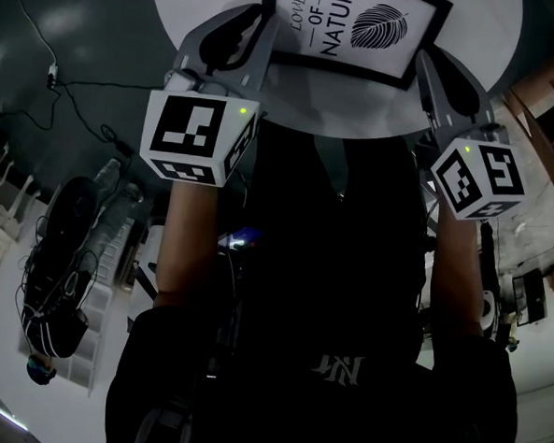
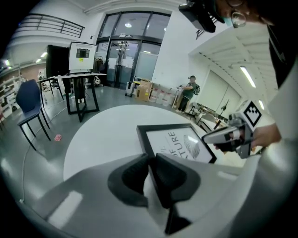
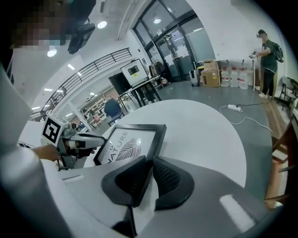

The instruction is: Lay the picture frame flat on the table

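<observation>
A black picture frame (image 1: 356, 26) with a white leaf print reading "LOVE OF NATURE" is held nearly flat low over the round white table (image 1: 483, 60). I cannot tell whether it touches the top. My left gripper (image 1: 266, 35) is shut on the frame's left edge, and my right gripper (image 1: 425, 68) is shut on its right edge. In the left gripper view, the jaws (image 2: 152, 173) pinch the frame (image 2: 179, 144) at its near side, with the right gripper (image 2: 220, 137) across it. The right gripper view shows its jaws (image 3: 148, 179) clamped on the frame (image 3: 126, 145), the left gripper (image 3: 87, 139) opposite.
The table (image 2: 100, 137) spreads bare beyond the frame. On the floor around it are a blue chair (image 2: 29, 106), a black stand table (image 2: 81, 90), cardboard boxes (image 3: 212, 73), a power cable (image 3: 244, 118) and a fan (image 1: 66, 222). A person (image 3: 267, 58) stands in the background.
</observation>
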Demonstrator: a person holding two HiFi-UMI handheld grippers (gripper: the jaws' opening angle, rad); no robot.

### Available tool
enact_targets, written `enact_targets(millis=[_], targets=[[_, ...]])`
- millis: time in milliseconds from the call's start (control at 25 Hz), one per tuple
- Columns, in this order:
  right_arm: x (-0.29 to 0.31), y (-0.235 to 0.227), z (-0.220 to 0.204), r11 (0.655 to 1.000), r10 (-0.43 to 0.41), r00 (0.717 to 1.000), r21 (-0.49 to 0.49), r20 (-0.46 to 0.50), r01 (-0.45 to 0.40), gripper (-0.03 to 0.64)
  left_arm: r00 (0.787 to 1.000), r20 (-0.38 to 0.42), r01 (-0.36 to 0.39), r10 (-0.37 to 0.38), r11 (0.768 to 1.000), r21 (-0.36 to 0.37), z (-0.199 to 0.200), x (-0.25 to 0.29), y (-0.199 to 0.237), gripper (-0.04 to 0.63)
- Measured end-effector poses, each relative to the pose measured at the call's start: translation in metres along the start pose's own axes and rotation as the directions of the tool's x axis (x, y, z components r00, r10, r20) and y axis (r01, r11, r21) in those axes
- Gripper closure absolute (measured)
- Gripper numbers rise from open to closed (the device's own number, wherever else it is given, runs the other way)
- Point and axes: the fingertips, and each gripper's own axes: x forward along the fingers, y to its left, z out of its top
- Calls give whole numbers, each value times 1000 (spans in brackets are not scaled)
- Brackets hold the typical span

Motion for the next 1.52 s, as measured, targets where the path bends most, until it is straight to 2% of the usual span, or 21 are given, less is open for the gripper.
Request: enact_targets(millis=[360,800,1200,1400,1520], targets=[[9,0,-9,999,-45,999,-25,-16,45,574,998,-56,-8,8,1000,10,-13,6,4,545],[9,0,-8,995,-80,997,-67,-5,79,572,998,-65,-25,26,999,22,-12,6,4,545],[6,0,-4,989,-95,995,-114,16,96,595,997,3,-82,82,997,3,-9,-2,8,543],[4,3,-5,989,-91,995,-119,29,94,618,997,18,-71,71,997,-1,-10,-6,5,592],[4,7,-4,991,-75,997,-112,31,78,618,998,22,-60,60,998,-6,-9,-8,2,592]])
